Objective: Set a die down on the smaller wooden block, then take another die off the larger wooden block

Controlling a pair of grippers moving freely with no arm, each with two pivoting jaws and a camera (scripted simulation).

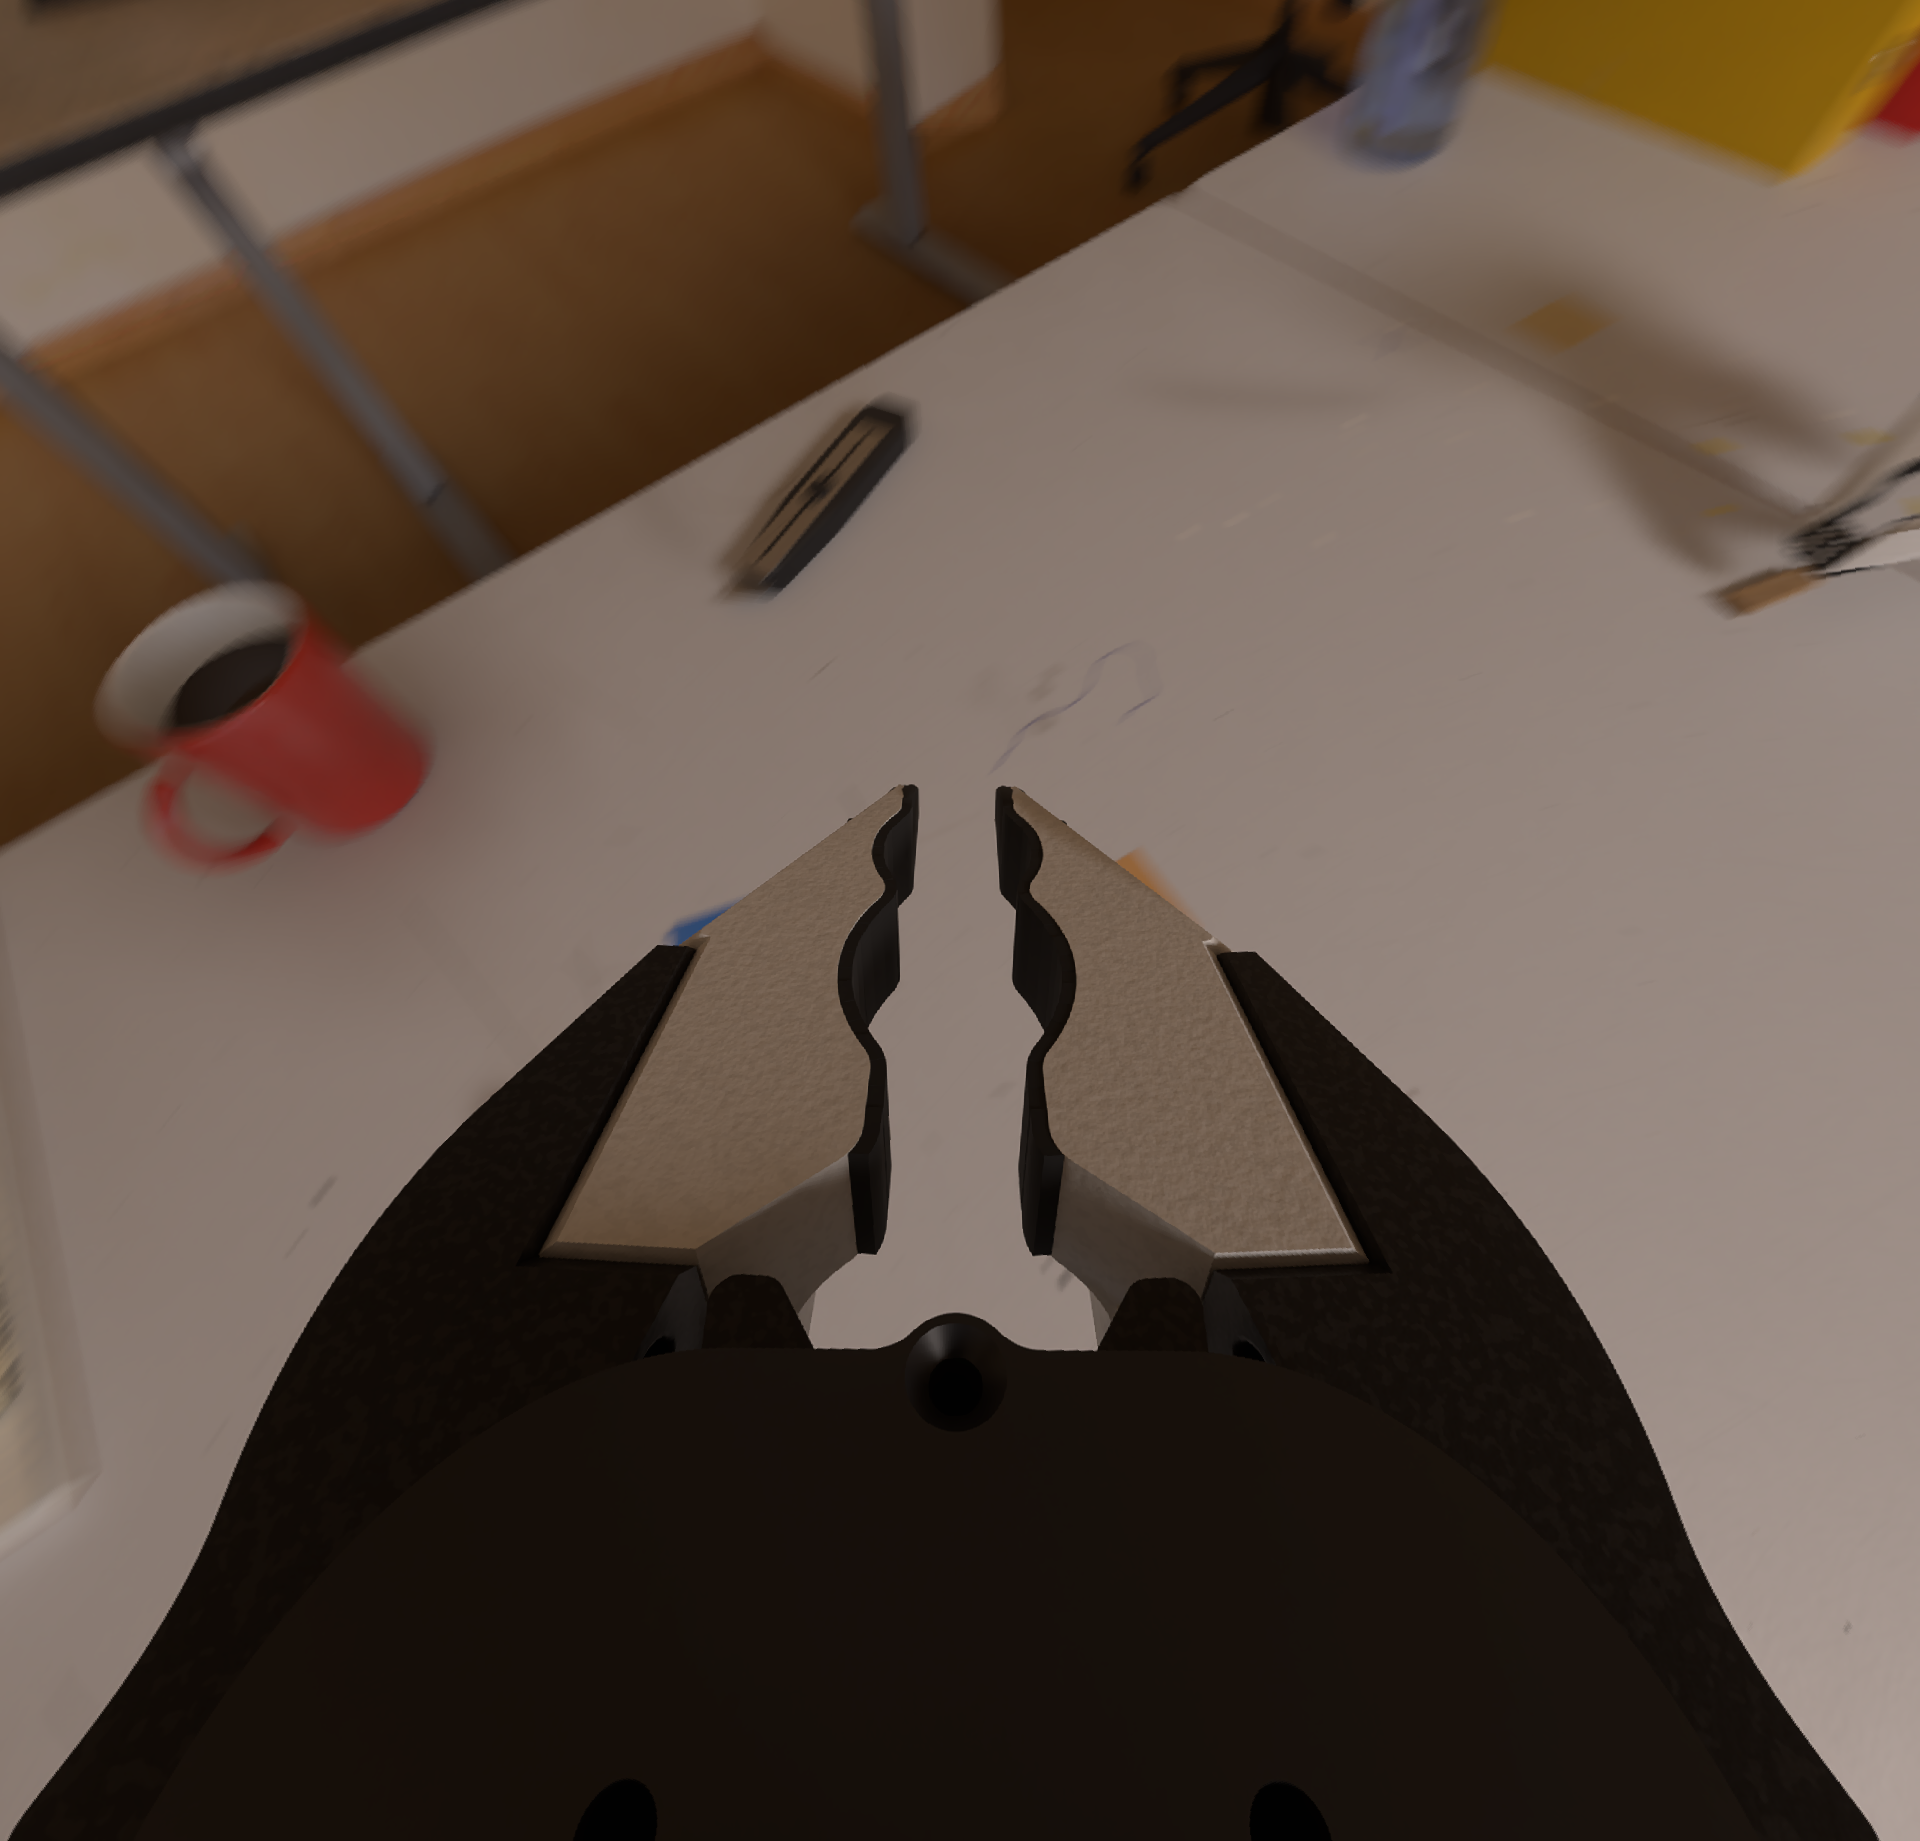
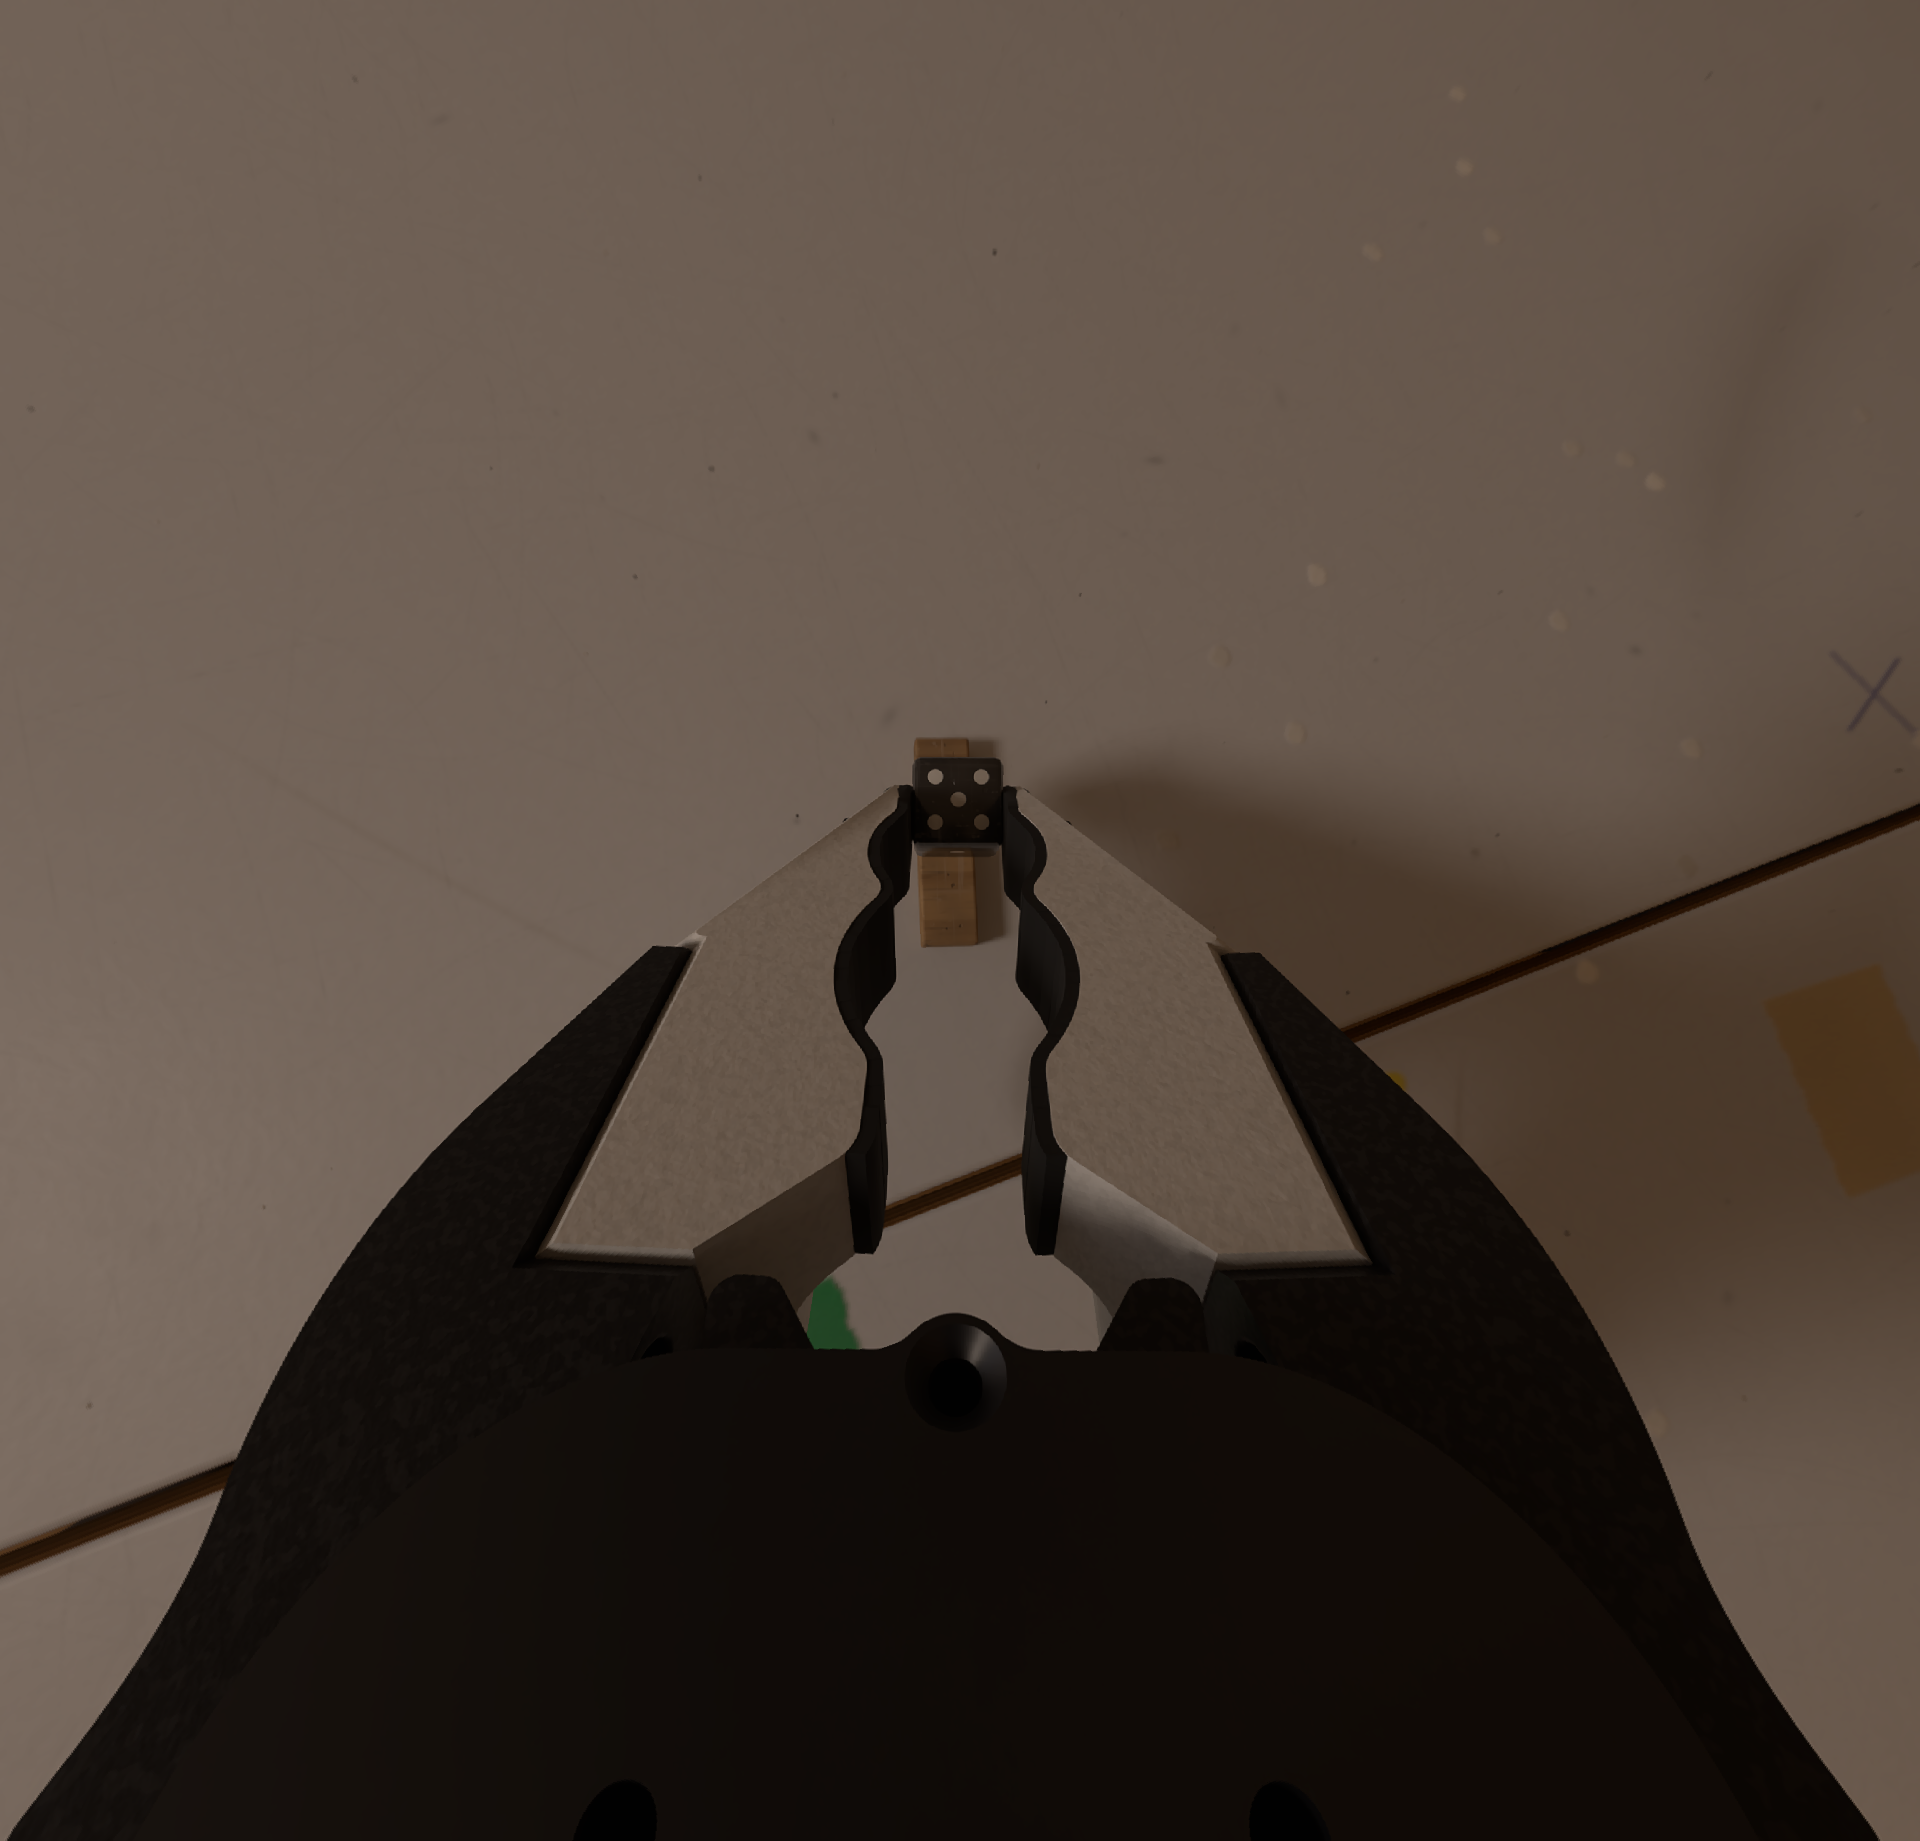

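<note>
In the right wrist view, my right gripper [image 2: 956,804] is shut on a small black die [image 2: 958,802] with white pips, held at the fingertips. Directly under it lies a light wooden block [image 2: 948,903] on the table; its far end shows beyond the die. I cannot tell whether the die touches the block. In the left wrist view, my left gripper [image 1: 956,804] is empty, its jaws a narrow gap apart, above the white table [image 1: 1351,752]. A blue bit [image 1: 691,927] and an orange bit [image 1: 1148,872] peek out from behind its fingers. No other die shows.
A red mug [image 1: 270,731] stands at the table's left edge. A flat black item [image 1: 821,492] lies near the far edge, with floor beyond. A bluish bottle [image 1: 1423,35] and a yellow box [image 1: 1714,25] stand far right. A green patch [image 2: 831,1318] shows under my right gripper.
</note>
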